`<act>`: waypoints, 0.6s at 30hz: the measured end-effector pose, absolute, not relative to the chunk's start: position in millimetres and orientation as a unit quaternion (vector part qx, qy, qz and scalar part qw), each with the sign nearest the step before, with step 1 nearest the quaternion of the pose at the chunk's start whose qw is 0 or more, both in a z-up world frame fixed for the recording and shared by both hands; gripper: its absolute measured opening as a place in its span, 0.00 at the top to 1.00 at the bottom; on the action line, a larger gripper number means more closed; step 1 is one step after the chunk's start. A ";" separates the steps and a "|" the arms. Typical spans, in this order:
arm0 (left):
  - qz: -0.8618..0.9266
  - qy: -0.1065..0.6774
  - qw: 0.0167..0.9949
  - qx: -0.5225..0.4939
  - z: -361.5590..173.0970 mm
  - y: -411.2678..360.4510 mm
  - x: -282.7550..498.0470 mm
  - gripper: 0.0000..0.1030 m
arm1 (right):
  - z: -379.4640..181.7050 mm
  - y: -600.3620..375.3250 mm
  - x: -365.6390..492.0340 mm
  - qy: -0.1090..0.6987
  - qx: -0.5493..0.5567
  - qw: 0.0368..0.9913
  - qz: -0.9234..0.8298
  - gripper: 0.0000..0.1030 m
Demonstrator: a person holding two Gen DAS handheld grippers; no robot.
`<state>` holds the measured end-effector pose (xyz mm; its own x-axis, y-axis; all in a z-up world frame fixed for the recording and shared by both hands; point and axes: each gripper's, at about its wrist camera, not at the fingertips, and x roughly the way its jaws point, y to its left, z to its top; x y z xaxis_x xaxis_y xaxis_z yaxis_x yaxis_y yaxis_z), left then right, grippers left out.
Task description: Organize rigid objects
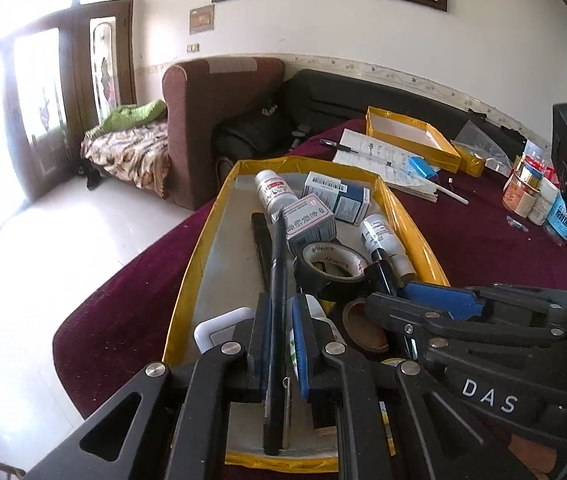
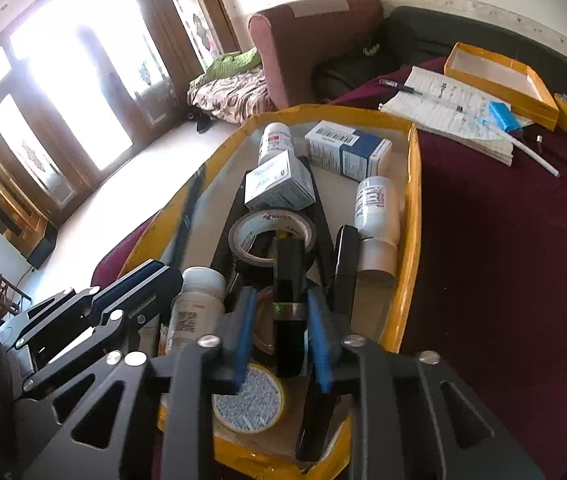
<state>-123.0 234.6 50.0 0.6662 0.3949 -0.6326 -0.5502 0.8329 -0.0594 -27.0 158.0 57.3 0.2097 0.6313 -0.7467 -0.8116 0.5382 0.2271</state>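
Observation:
A yellow-rimmed tray (image 1: 203,240) on the maroon table holds medicine boxes (image 1: 311,224), white bottles (image 1: 271,194), a black tape roll (image 1: 333,264) and black pens. My left gripper (image 1: 281,344) is over the tray's near end, its blue pads closed on a long black pen (image 1: 277,280). My right gripper (image 2: 281,336) hovers over the same tray (image 2: 413,208); a black marker (image 2: 289,300) lies between its blue pads with gaps on both sides. The tape roll (image 2: 271,236) and a white bottle (image 2: 377,208) lie just ahead of it.
A second, empty yellow tray (image 1: 415,136) stands at the far side beside a notebook (image 1: 383,160) with a pen and a blue object. Small jars and packets (image 1: 523,192) sit at the right. A brown armchair (image 1: 203,120) and a black sofa stand beyond the table.

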 end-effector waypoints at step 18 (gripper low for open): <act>0.330 0.258 0.905 -0.073 72.2 208.4 -158.4 0.25 | 77.5 115.8 -45.6 0.383 -0.093 0.795 0.462 0.63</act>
